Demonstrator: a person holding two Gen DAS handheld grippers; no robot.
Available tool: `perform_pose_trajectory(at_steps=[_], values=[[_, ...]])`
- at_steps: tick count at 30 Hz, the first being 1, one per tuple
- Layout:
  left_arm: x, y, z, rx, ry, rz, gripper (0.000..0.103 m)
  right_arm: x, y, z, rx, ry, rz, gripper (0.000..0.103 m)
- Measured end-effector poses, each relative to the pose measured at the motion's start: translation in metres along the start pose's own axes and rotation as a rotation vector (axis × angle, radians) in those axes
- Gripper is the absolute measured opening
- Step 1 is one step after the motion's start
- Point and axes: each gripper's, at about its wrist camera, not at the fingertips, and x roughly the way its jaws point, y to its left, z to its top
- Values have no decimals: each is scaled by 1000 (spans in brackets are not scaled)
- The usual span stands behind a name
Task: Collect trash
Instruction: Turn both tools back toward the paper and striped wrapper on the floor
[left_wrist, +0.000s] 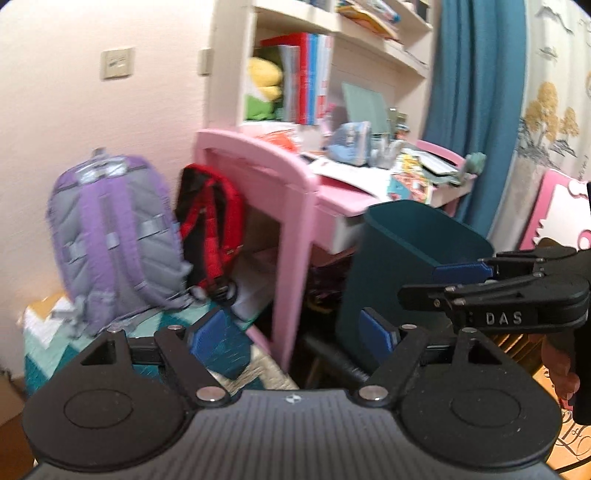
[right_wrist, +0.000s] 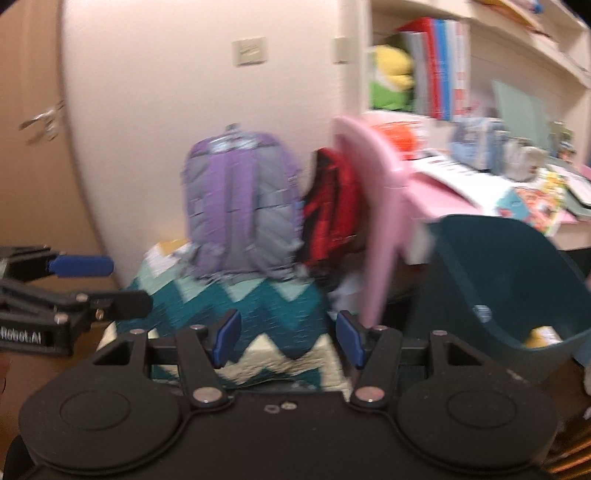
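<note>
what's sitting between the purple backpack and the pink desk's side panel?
A red-and-black bag hangs against the pink desk's side panel, right of the purple backpack. Both wrist views show it; the left is sharper.

Ahead of your grippers you see a smooth, matt teal plastic bin (left_wrist: 413, 258), a quilted cloth backpack (left_wrist: 110, 236) and a glossy pink desk (left_wrist: 295, 192).

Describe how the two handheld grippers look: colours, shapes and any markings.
Both are matte black. The left gripper has a ribbed grey-black body, two round discs, silver pivot screws and flat blue pads on its fingers. The right gripper matches, with blue pads. From the side, one reads "DAS", the other partly "Robot.AI". No cables or sleeves show.
</note>
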Motion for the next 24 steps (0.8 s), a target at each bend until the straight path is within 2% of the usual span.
perform_pose_trajectory(at_steps=[8,9,12,15,19,21,24], values=[[-32,90,-52,-123,8,106,84,52,86,-29,-138,81,172,57],[-35,101,-60,-136,9,121,86,61,98,-33,-156,93,187,57],[-41,138,-84,-185,7,165,101,87,129,-47,-198,136,235,57],[-44,176,-112,-229,6,206,101,117,160,-66,-256,181,273,57],[-36,225,-150,-266,31,255,101,164,201,-102,-354,240,284,57],[-25,253,-172,-287,81,286,101,189,220,-122,-399,280,294,57],[-8,293,-207,-337,143,291,101,229,249,-152,-445,349,320,57]])
